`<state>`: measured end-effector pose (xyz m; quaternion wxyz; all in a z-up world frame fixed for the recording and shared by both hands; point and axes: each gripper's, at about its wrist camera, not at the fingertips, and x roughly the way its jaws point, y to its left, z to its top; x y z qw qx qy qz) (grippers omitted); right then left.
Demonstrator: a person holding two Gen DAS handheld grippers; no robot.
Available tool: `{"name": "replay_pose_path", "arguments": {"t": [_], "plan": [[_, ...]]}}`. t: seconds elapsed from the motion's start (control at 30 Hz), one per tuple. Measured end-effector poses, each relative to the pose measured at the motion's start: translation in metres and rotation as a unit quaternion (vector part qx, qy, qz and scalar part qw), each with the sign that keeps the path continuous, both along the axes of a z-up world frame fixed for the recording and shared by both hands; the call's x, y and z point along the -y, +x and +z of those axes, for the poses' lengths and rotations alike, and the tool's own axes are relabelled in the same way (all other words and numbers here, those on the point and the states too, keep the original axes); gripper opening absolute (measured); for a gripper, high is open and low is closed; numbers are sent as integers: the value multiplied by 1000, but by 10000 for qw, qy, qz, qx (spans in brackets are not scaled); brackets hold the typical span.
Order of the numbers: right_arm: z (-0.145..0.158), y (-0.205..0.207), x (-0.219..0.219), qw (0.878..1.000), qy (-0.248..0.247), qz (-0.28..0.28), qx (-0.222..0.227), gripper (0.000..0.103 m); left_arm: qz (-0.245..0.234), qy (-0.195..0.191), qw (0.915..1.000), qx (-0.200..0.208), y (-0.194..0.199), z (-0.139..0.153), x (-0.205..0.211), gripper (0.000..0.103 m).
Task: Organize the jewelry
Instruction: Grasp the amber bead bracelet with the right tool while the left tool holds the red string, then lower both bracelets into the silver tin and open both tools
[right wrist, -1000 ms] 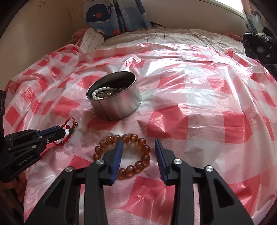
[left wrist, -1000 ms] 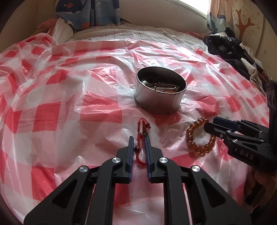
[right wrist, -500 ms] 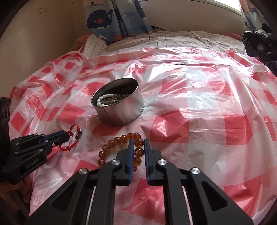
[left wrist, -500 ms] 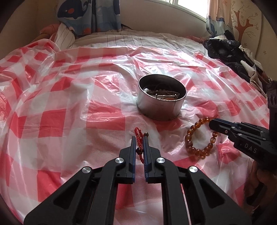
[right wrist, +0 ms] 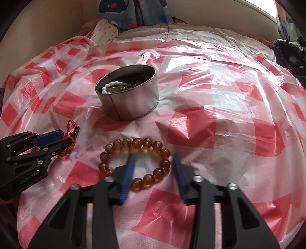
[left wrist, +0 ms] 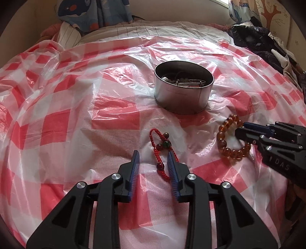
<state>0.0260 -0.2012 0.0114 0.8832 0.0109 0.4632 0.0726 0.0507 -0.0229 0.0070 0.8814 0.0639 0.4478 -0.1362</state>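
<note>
Two bracelets are lying on the red-and-white checked plastic sheet [left wrist: 114, 122] that is covering the bed. A red cord bracelet [left wrist: 162, 151] with dark beads is resting just in front of my left hand-held gripper [left wrist: 154, 162]; its lower loop is sitting between the blue pads [left wrist: 133, 172], close against the right-hand one, yet the pads are not pressing on it. My left jaws have just been opening, and they are standing apart now with the cord loose between them. An amber bead bracelet [right wrist: 135, 162] is lying flat to the right of the red one, well apart from it. My right hand-held gripper [right wrist: 153, 168] is straddling part of that ring: one finger is reaching inside the circle and the other is standing outside, with the beads on that side between them and not being squeezed. Those jaws have also just been opening, so both of my tools are released and holding nothing.

Beyond both bracelets, a round silver tin [left wrist: 183, 90] is standing upright on the sheet, uncovered. White pearl-like beads [right wrist: 112, 86] and some metal pieces are showing inside it. Farther back, a striped bed cover [right wrist: 181, 32] is peeking out past the plastic, a blue whale-print cloth [left wrist: 91, 13] is hanging by the wall, and dark clothing [left wrist: 264, 40] is piling up at the far right.
</note>
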Motion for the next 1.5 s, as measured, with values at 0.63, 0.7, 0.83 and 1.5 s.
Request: {"name": "replay_pose_path", "arguments": {"t": [0.63,0.7,0.83,1.5], "plan": [[42,-10,22,9863,1405,-53,863,12,-253,-1186,9921,323,-5,35,-7,7],[47,-11,21,9861,1371,-22,943,12,-294,-1151,9920,427,-6,41,-4,7],[50,-10,19,9860,1371,24,948,12,-310,-1158,9911,576,-5,51,-4,7],[87,13,21,9812,1403,195,1311,12,-468,-1618,9813,929,60,88,28,7]]}}
